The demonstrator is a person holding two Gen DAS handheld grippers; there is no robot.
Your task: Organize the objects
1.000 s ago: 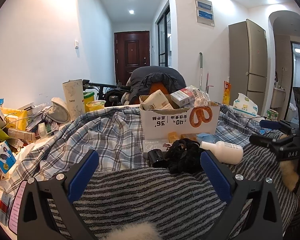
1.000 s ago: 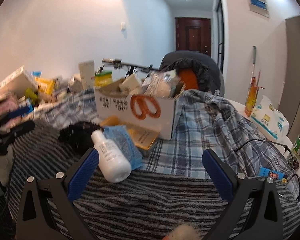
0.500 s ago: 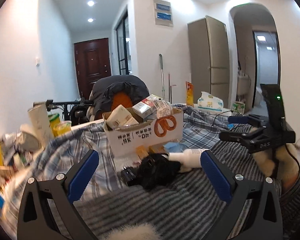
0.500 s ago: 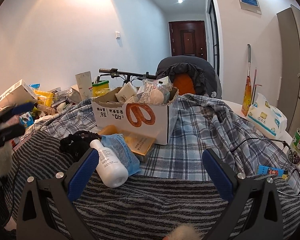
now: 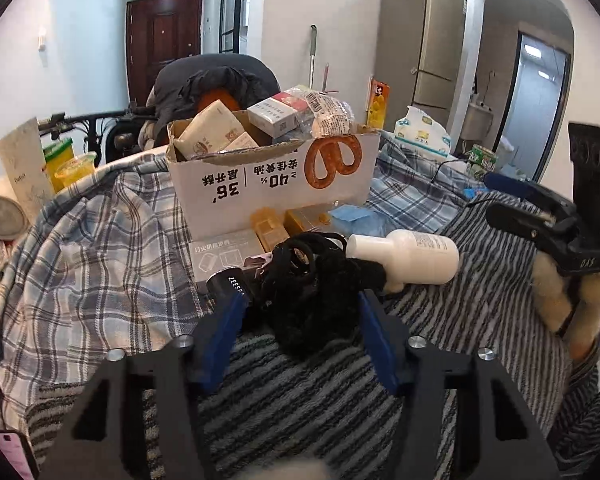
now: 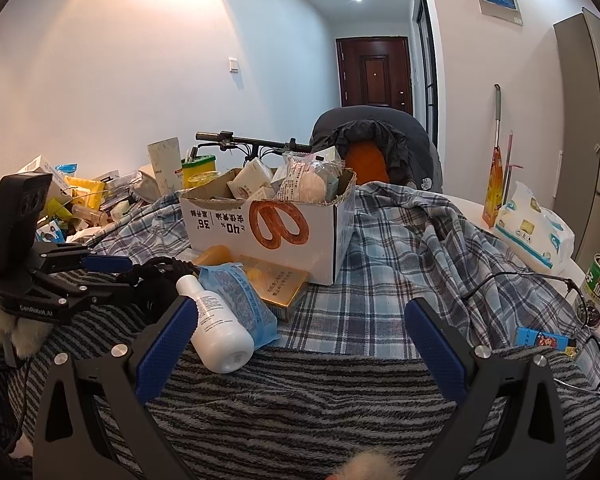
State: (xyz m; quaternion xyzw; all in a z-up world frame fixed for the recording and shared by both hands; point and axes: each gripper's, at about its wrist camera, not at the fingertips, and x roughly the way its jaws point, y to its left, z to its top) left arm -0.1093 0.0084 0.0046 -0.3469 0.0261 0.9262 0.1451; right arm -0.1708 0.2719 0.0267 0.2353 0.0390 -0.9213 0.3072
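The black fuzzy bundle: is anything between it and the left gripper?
Nothing visible. The black fuzzy bundle already sits between the closing jaws of the left gripper; the white bottle lies beside it, to the right.

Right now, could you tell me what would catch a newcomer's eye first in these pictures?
The overfilled cardboard box with a pretzel printed on it, standing mid-table on a plaid cloth. Before it, the left gripper is closing around a black bundle, beside a white bottle lying on its side on a striped blanket.
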